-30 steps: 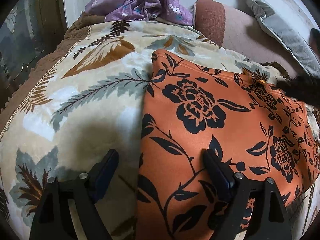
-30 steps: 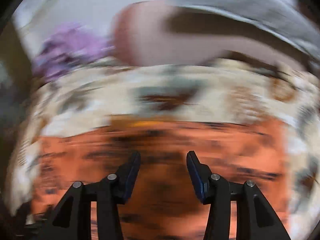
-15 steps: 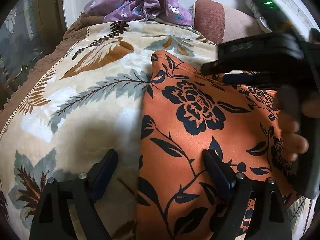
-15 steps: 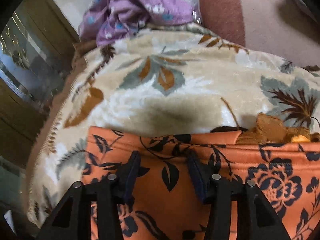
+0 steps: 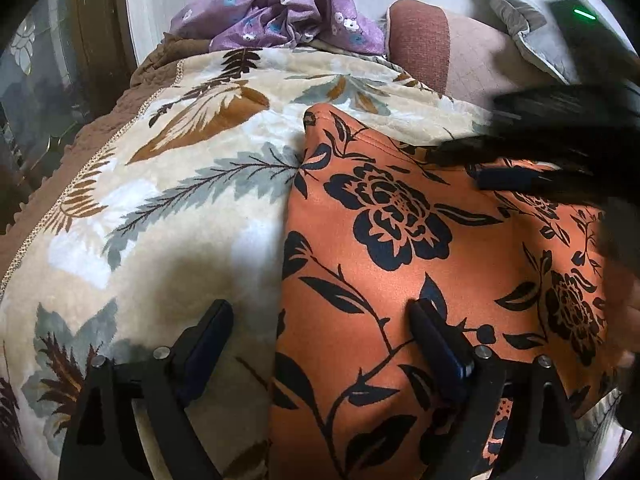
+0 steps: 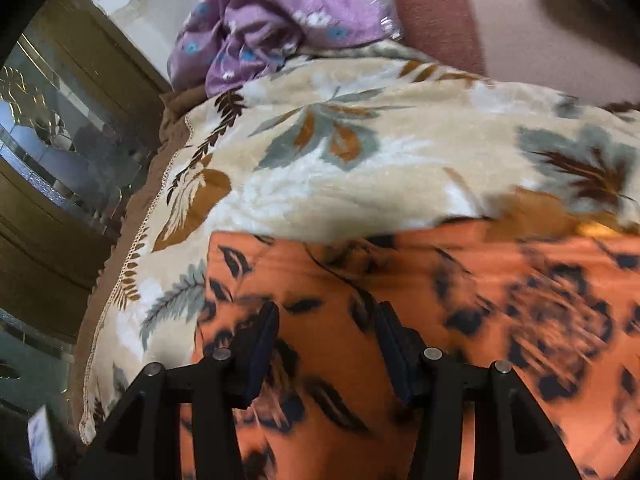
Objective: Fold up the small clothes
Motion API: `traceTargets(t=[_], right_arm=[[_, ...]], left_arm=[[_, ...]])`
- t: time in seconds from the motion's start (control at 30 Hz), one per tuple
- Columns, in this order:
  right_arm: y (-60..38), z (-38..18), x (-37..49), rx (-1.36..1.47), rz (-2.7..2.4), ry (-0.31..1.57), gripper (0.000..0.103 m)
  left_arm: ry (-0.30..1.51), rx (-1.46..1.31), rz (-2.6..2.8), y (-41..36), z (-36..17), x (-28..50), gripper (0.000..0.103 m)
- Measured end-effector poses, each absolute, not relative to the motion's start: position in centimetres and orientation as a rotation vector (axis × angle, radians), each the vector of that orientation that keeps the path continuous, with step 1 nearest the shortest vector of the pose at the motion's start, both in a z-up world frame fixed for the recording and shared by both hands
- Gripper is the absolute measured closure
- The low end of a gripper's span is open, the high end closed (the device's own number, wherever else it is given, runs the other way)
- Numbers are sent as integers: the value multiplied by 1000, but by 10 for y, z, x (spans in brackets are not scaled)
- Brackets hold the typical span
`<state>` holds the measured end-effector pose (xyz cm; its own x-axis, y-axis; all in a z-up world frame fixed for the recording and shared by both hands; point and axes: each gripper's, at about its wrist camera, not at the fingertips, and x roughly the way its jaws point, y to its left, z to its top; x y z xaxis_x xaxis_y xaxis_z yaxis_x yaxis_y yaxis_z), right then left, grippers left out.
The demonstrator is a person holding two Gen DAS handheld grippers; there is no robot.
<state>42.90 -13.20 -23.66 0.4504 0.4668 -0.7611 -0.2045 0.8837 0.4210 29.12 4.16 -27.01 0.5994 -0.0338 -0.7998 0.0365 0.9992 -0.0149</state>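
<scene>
An orange garment with black flowers lies flat on a cream leaf-patterned blanket. My left gripper is open wide, straddling the garment's left edge near its front. My right gripper is open and empty, hovering over the garment near its far left corner. In the left wrist view the right gripper shows as a blurred black shape over the garment's far right part.
A crumpled purple flowered cloth lies at the blanket's far edge by the wall. A brown-pink cushion and a grey pillow lie at the back right. A wooden glass-front cabinet stands to the left.
My right gripper has swung across the garment from the back edge toward its left corner, its view blurred by motion. The left gripper has stayed put, still open.
</scene>
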Motion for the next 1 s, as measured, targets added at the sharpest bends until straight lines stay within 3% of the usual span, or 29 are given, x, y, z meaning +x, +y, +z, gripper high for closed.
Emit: traceTargets(t=[0.23, 0.5, 0.7, 0.9, 1.0], right_arm=[[-240, -221, 347, 246, 199, 988, 49], [-325, -243, 293, 262, 5, 1052, 49], [-333, -257, 278, 256, 3, 1080, 49], [-362, -233, 240, 403, 44, 1006, 49], [-385, -236, 215, 547, 69, 982, 41]], left_arm=[[908, 59, -9, 35, -263, 284, 12], [852, 60, -40, 32, -236, 257, 12], [993, 122, -46, 23, -264, 263, 12], [981, 22, -49, 38, -240, 250, 12], [984, -58, -125, 39, -228, 238, 12]])
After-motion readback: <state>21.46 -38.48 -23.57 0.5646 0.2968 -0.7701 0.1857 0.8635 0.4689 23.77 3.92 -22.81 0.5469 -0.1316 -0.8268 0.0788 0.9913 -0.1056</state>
